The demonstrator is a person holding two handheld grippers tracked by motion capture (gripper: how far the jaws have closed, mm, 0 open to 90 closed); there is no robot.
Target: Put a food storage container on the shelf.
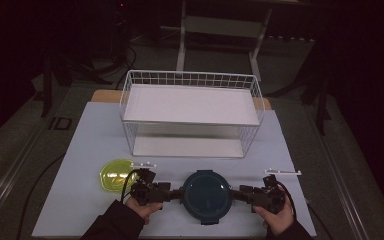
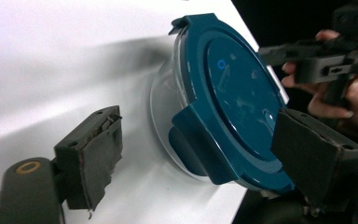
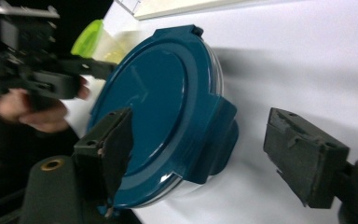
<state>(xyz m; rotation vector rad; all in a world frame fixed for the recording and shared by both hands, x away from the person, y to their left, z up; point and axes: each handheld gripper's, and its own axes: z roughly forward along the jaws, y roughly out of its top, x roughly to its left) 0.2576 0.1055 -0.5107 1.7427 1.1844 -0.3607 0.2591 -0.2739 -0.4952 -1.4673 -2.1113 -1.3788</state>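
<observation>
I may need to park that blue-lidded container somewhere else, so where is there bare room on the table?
Free: the mat left of the wire basket, above the yellow-green lid; the strip right of the basket; and both basket shelves. Crowded: the near edge, where the left gripper and right gripper flank the blue-lidded container.

My left gripper and right gripper point inward at each other, both with jaws apart.

high view: above near edge, facing forward and down, whole desk | left gripper view: close, looks right across container | right gripper view: close, looks left | all 3 share that container
</observation>
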